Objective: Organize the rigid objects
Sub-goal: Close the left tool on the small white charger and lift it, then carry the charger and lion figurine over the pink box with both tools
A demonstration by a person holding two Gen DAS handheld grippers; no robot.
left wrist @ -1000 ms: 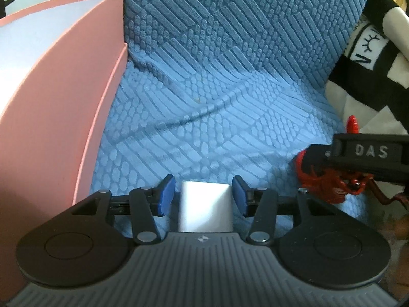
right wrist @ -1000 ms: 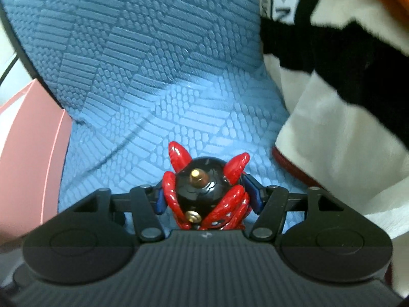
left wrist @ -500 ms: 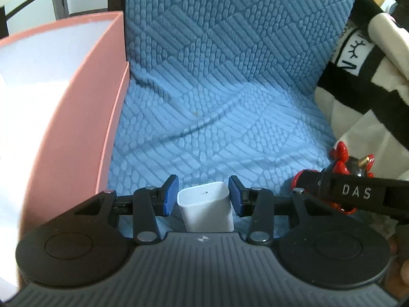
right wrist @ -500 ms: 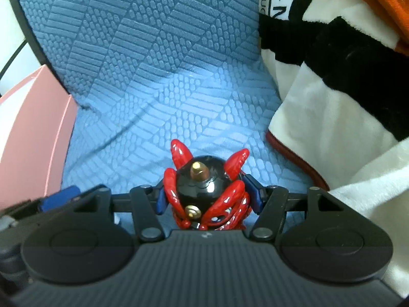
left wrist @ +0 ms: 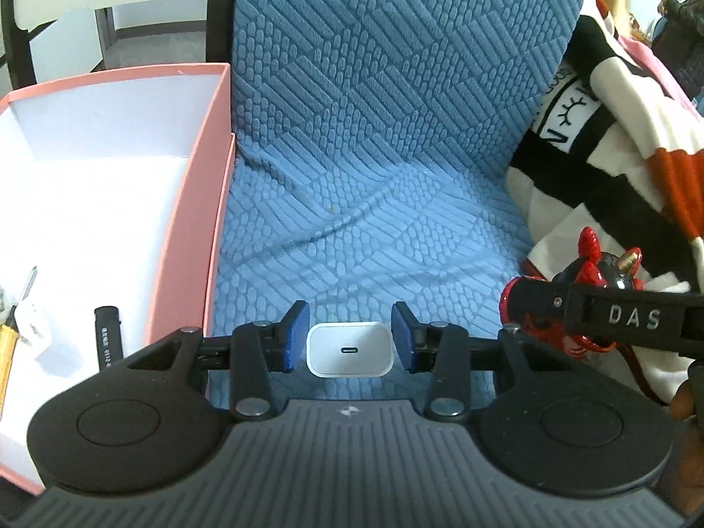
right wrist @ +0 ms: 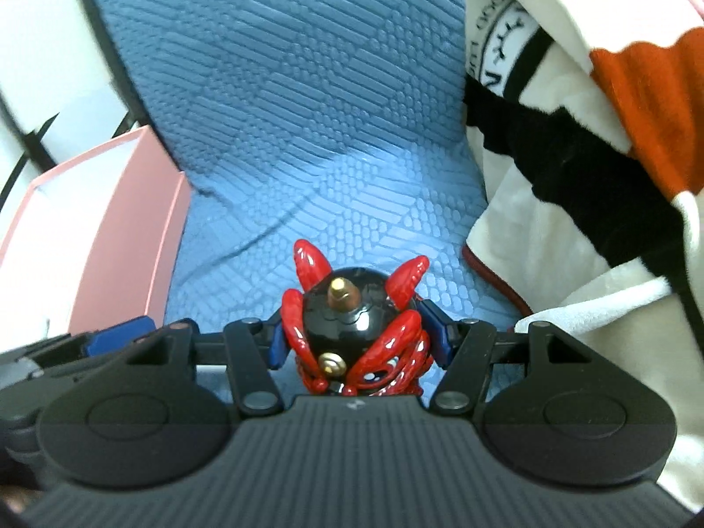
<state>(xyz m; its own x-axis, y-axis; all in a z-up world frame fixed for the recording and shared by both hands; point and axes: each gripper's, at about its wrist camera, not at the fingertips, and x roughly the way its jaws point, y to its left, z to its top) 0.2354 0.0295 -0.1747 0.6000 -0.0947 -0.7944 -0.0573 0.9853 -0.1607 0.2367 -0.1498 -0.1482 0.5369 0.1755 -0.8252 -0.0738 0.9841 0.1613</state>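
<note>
Only the left wrist view looks into the pink box (left wrist: 193,202), where a black cylinder (left wrist: 107,336) lies on its white floor. Since a second ago both tools have lifted: the left hand-held gripper (left wrist: 350,338) has just been closing on the white charger (left wrist: 350,349), pads barely touching it. The right hand-held gripper (right wrist: 356,341) pinches the red-and-black figurine (right wrist: 358,330) above the blue cushion (right wrist: 308,154)

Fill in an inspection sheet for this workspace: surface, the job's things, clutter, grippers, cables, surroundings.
surface: blue textured cover, creased.
job's things: white charger; red-and-black figurine; pink box at the left.
clutter: striped blanket at the right; black tube in the box.
grippers: left gripper has just been closing, shut on the charger; right gripper shut on the figurine.
cables: nothing seen.
surroundings: dark frame behind the cover.
</note>
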